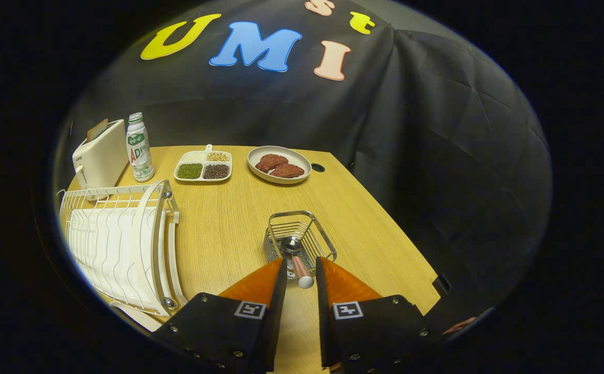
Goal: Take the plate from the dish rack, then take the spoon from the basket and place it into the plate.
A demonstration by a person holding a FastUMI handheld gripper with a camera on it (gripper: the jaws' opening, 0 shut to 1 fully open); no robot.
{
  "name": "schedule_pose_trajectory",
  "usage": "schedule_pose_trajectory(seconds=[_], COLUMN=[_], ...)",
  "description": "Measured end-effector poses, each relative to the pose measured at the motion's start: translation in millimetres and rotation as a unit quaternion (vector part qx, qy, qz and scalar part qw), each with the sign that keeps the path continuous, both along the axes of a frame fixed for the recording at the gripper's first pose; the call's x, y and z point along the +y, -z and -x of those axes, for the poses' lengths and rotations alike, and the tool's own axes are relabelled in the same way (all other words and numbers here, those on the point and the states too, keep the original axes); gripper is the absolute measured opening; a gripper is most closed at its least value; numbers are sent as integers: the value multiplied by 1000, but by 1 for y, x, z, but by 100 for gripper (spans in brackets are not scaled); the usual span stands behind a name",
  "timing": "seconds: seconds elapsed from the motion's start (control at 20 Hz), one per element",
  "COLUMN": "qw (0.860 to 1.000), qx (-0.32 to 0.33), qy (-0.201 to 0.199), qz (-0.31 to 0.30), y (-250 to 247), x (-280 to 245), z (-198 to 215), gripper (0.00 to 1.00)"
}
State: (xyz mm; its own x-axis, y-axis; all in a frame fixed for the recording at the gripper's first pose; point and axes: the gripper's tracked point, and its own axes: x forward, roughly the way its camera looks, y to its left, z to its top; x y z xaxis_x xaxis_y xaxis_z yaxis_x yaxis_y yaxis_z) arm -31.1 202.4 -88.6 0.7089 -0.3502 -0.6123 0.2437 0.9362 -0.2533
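My fingers [300, 272] stand apart with a gap between them, and the end of the spoon [299, 264] handle pokes up into that gap; I cannot see either finger pressing on it, so I am not gripping it. The spoon leans in the wire basket [299, 236], bowl down on the basket's floor and striped handle slanting back over the near rim toward me. The basket sits on the wooden bench [229, 218] just ahead of my fingertips, and I take it as my landmark. To the left of the basket, well apart from it, stands the white dish rack [120, 241], with a white plate [154, 249] standing on edge in its slots at the end nearest the basket. Beyond the basket, toward the back of the bench, lies a round dish [279, 164] holding two brown slabs of food. Beyond the basket and to the left lies a divided tray [204, 166] with green, dark and pale beans in its compartments. Further left of that tray stands a small bottle [139, 147], and beside it a cream toaster [100, 156] with a slice sticking up, just behind the dish rack. Black cloth [437, 130] hangs behind and to the right of the bench.
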Motion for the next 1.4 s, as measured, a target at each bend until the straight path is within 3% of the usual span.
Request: schedule_pose_trajectory(seconds=[0.15, 0.25, 0.3, 0.8, 1.4], qw=[1000, 1000, 1000, 999, 995], qx=[6, 5, 9, -15, -71], qy=[-4, -14, -13, -12, -53], qz=[3, 2, 7, 35, 54], y=[0, -3, -3, -41, -106], x=[3, 7, 7, 11, 64], z=[-1, -4, -2, 8, 22], gripper=[16, 16, 9, 9, 8])
